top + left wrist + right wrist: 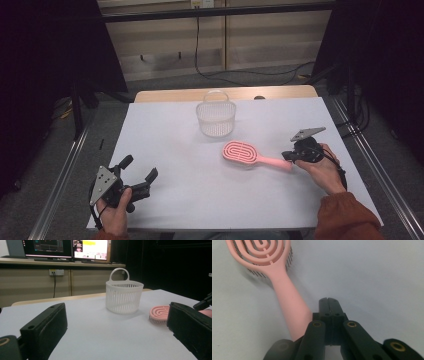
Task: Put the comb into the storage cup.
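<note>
The right claw (328, 301), jaws together beside the pink brush (245, 154) handle on the desk (165, 145), should part and straddle the handle squarely; the left claw (139, 169) waits spread apart

Left gripper (139, 169) held low at the near left corner, jaws spread wide apart and pointing forward and to the right, nothing between them. Grey three-cornered plate on top, tilted toward the left. Left hand (117, 212) wrapped around the body from below, forearm entering from the bottom edge. Right gripper (288, 155) at the right side, pointing to the left, jaws pressed together with no gap in the right gripper view. Right hand (325, 172) gripping behind, wrist bent slightly, orange-brown sleeve (345, 217) covering the forearm.
</note>
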Action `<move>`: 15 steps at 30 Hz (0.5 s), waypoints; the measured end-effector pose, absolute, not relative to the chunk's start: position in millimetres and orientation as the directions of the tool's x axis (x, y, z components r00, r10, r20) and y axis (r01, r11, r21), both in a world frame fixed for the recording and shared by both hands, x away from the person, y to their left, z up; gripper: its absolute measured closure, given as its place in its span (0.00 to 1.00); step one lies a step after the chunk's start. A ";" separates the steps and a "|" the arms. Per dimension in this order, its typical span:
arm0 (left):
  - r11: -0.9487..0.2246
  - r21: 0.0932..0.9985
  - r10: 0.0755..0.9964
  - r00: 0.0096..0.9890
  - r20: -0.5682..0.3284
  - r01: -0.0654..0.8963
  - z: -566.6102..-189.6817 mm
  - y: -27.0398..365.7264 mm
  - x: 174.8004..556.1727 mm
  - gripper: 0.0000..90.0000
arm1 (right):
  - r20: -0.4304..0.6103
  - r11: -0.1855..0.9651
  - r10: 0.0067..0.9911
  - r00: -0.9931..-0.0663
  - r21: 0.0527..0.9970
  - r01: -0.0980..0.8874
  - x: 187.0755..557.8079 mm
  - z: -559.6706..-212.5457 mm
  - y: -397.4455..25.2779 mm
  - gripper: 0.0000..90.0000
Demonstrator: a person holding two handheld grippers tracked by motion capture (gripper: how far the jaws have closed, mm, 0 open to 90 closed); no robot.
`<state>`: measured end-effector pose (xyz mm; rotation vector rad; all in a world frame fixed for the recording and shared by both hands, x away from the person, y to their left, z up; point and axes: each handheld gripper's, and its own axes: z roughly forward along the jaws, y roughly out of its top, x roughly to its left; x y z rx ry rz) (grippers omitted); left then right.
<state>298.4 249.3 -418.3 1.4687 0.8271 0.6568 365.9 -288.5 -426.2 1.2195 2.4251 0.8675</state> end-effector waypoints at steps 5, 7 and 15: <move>0.019 0.994 0.813 0.577 -0.079 0.109 -418.6 249.7 298.6 0.03 | 0.013 0.456 0.803 -0.596 0.631 0.628 364.3 -427.6 -287.7 1.00; 0.019 0.994 0.813 0.577 -0.078 0.108 -418.5 249.6 298.3 0.03 | 0.020 0.447 0.806 -0.592 0.634 0.630 363.8 -427.8 -288.2 1.00; 0.015 0.994 0.813 0.578 -0.075 0.108 -418.6 249.4 298.2 0.03 | 0.041 0.379 0.829 -0.558 0.692 0.614 359.8 -426.6 -294.7 1.00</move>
